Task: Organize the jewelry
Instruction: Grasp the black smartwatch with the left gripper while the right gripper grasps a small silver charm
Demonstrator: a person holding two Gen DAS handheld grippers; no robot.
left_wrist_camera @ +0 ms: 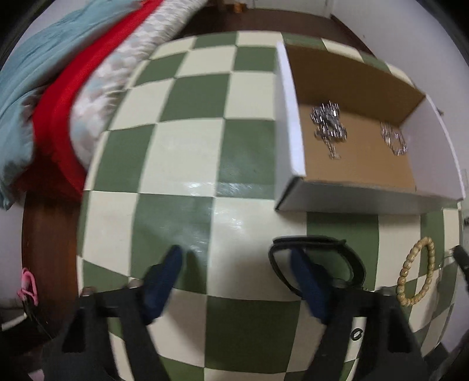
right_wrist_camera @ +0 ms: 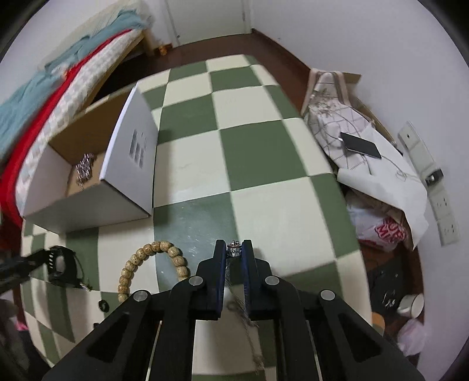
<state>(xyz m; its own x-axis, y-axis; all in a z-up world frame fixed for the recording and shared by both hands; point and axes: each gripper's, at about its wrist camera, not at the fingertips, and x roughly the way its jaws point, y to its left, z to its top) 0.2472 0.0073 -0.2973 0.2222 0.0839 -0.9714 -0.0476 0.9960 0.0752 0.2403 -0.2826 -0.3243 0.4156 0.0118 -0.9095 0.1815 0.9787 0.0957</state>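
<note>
A home bedroom: bed (right_wrist_camera: 88,61) with blankets (left_wrist_camera: 44,73), wooden floor (right_wrist_camera: 278,49), door (right_wrist_camera: 205,17).

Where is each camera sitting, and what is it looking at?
Left wrist: sits on the left gripper, looking down over the checkered mat at the open box; its open blue-tipped fingers show.
Right wrist: sits on the right gripper, looking along the mat; its fingers pinch a silver charm.
Both see the box, the wooden bead bracelet and the black watch.
</note>
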